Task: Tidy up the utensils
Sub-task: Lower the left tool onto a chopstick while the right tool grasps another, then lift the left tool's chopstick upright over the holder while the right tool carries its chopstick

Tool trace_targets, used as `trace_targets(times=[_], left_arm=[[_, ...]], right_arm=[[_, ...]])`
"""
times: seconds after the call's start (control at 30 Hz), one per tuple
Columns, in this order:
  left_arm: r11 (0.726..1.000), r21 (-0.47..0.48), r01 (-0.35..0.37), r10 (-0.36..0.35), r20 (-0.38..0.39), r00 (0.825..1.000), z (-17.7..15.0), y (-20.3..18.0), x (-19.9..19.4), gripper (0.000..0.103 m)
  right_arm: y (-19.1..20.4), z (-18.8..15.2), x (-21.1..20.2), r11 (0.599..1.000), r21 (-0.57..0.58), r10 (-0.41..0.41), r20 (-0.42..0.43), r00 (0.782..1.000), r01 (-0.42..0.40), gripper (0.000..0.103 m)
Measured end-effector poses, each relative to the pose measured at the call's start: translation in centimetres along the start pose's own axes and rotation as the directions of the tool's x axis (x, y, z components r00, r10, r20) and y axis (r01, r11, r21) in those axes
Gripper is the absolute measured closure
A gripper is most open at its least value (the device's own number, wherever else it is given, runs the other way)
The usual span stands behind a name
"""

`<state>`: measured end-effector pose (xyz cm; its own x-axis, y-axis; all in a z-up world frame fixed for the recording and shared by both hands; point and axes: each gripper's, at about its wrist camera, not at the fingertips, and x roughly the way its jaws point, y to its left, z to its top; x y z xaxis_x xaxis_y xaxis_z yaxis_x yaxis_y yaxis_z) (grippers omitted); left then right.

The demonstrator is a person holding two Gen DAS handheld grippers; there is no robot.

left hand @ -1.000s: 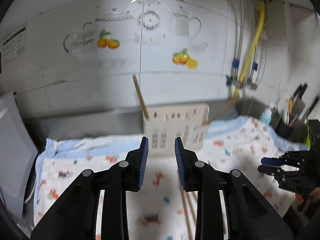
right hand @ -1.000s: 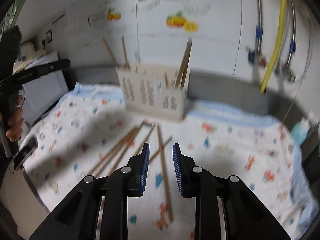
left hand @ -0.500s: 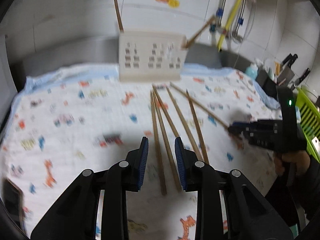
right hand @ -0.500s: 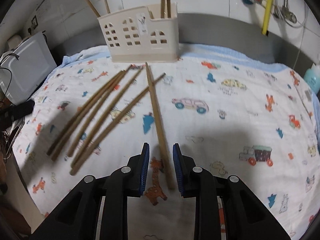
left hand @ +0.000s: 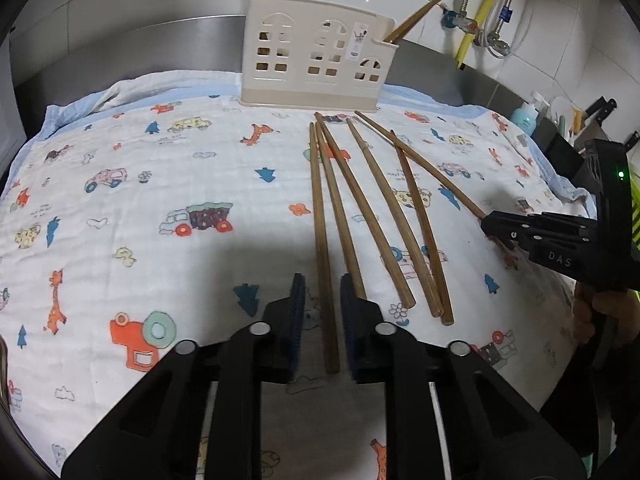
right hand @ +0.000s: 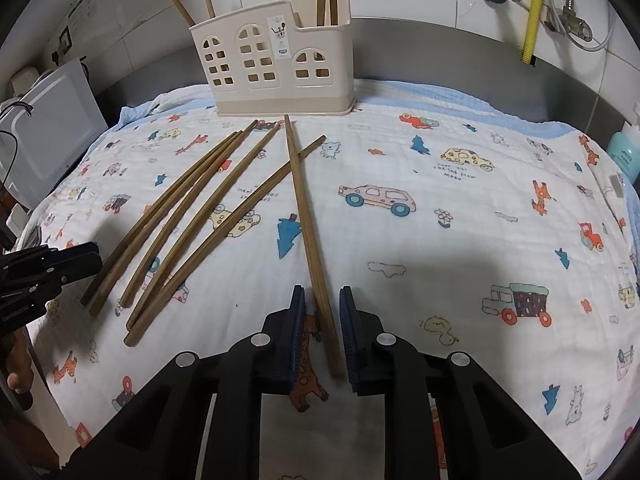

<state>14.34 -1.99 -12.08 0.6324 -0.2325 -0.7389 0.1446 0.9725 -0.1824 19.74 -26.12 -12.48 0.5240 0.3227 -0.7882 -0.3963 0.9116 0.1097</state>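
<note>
Several brown wooden chopsticks lie on a printed cloth (left hand: 160, 184) in front of a cream utensil holder (left hand: 316, 64) that has a few chopsticks standing in it. My left gripper (left hand: 322, 312) is open, low over the cloth, with the near end of the leftmost chopstick (left hand: 322, 248) between its fingers. My right gripper (right hand: 322, 320) is open, with the near end of the rightmost chopstick (right hand: 306, 216) between its fingers. The holder also shows in the right wrist view (right hand: 276, 56). Each gripper shows in the other's view: the right (left hand: 488, 226), the left (right hand: 94, 258).
A white appliance (right hand: 40, 136) stands at the left. Pipes and a yellow hose (right hand: 534, 12) run down the tiled wall. A teal bottle (right hand: 626, 156) and a knife rack (left hand: 600, 112) stand at the right. A steel ledge runs behind the holder.
Both grippers have tilted down from the wall and dropped toward the cloth. Each now straddles the near end of a chopstick. The chopsticks have not moved.
</note>
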Motion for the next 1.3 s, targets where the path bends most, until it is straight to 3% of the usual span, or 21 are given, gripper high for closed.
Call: trace_targets(times=[0.33, 0.57, 0.83, 1.1, 1.3], left_arm=[[1.0, 0.007, -0.013, 0.014, -0.018, 1.0, -0.1, -0.3, 1.1, 0.09], [0.997, 0.048, -0.065, 0.066, -0.016, 0.998, -0.2, -1.2, 1.2, 0.094], [0.999, 0.001, -0.042, 0.042, -0.016, 0.999, 0.1, 0.1, 0.5, 0.098], [0.999, 0.0, -0.038, 0.038, 0.07, 0.997, 1.6, 0.6, -2.3, 0.098], [0.999, -0.001, -0.033, 0.033, 0.177, 0.984, 4.2, 1.1, -5.3, 0.098]], right_arm=[[0.0, 0.1, 0.0, 1.0, 0.008, 0.0, 0.005, 1.0, 0.0, 0.086], [0.0, 0.2, 0.0, 1.0, 0.002, -0.02, 0.007, 1.0, 0.02, 0.095], [-0.1, 0.6, -1.8, 0.999, 0.004, -0.037, 0.055, 0.998, 0.037, 0.096], [1.3, 2.5, -6.0, 0.999, -0.032, -0.036, 0.163, 0.986, 0.042, 0.096], [2.1, 5.0, -8.9, 0.999, -0.034, -0.01, 0.24, 0.971, 0.019, 0.096]])
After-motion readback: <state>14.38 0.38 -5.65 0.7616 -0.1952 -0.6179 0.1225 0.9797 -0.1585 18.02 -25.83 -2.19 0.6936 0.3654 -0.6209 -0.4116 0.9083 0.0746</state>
